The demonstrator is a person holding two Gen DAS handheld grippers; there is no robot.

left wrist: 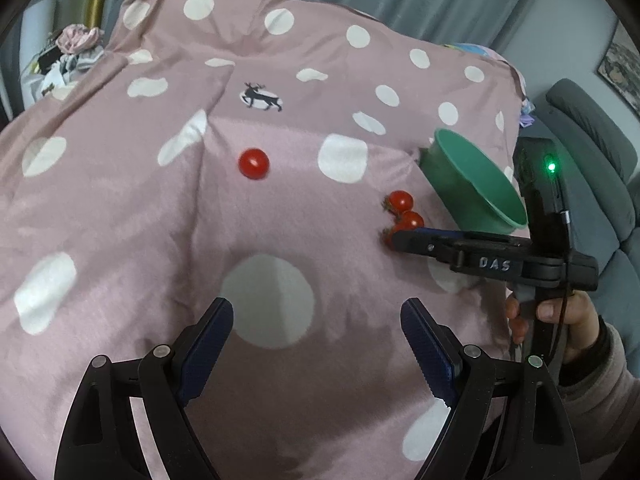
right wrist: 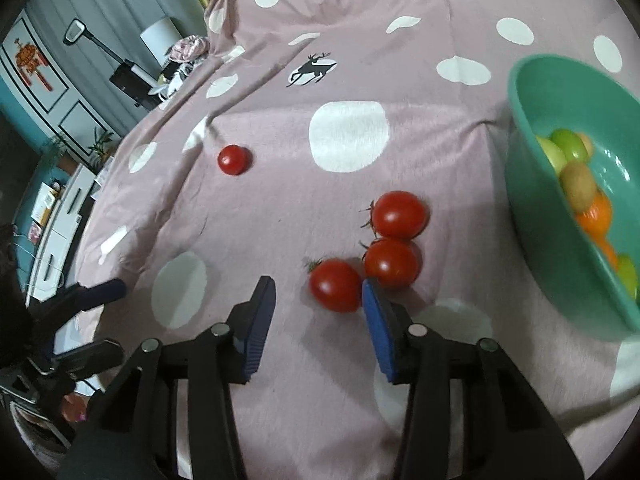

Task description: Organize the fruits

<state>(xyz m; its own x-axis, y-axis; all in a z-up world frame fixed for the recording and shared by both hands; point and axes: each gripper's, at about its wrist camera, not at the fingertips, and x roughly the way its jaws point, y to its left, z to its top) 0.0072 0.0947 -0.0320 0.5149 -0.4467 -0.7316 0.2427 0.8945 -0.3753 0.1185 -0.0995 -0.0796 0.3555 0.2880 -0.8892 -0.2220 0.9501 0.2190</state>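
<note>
Three red tomatoes lie together on the pink dotted cloth: a near one (right wrist: 335, 285), a middle one (right wrist: 391, 262) and a far one (right wrist: 400, 214). A fourth tomato (right wrist: 234, 159) lies apart to the left; it also shows in the left wrist view (left wrist: 253, 163). A green bowl (right wrist: 532, 200) at the right holds green, brown and orange fruit. My right gripper (right wrist: 320, 300) is open, low over the cloth, its jaws just short of the near tomato; it shows side-on in the left wrist view (left wrist: 400, 238). My left gripper (left wrist: 316, 320) is open and empty over the cloth.
The cloth (left wrist: 120, 208) covers a raised, rumpled surface that falls away at the edges. A grey sofa (left wrist: 592, 140) stands to the right. Clutter (left wrist: 72, 52) sits at the far left. The bowl (left wrist: 472, 184) stands near the cloth's right edge.
</note>
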